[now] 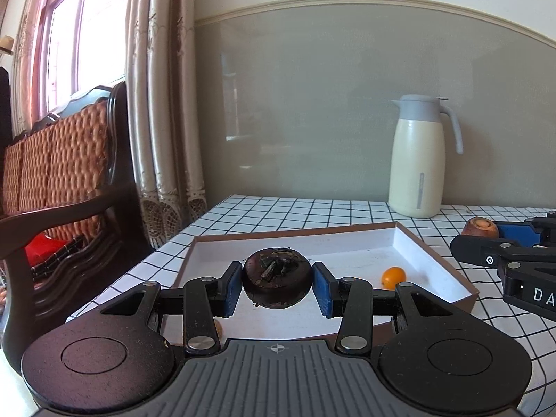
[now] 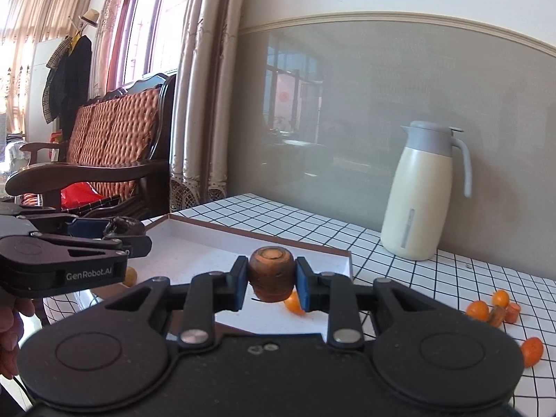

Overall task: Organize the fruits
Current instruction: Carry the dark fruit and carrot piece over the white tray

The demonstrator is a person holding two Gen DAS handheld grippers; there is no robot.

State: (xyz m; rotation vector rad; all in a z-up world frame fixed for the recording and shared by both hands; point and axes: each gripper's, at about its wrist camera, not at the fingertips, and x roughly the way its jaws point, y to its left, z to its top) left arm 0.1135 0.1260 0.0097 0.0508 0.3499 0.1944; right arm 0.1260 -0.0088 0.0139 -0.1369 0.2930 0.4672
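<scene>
Both grippers carry fruit over the tray (image 1: 434, 260), side by side. Left gripper (image 1: 277, 283) is clamped on a dark fruit (image 1: 277, 278), pads pressed on its two sides; the fruit hangs above the tray's near half, not touching the floor. Right gripper (image 2: 271, 279) is clamped on a brown stub (image 2: 271, 272), held above the tray's near edge, just over one orange (image 2: 295, 304) lying inside.

Risks, as I judge them: the dark fruit is round and squat, and the pads catch it only at its widest line, so a tilt or jolt could let it roll out. The stub is gripped on curved flanks and could twist or slip down. Dropped from height, either could bounce, knock the orange, or hop the low tray wall. The two grippers are close together and could bump during release. Loose oranges (image 2: 490, 307) lie on the table (image 2: 434, 278) to the right, well apart from the tray, still unsorted.

Orientation: the dark fruit's calyx faces up, its short axis upright. The stub's cut end faces up and slightly toward the wall, long axis near upright, across the pads.

A jug (image 2: 424, 194) stands behind, clear of it all.
</scene>
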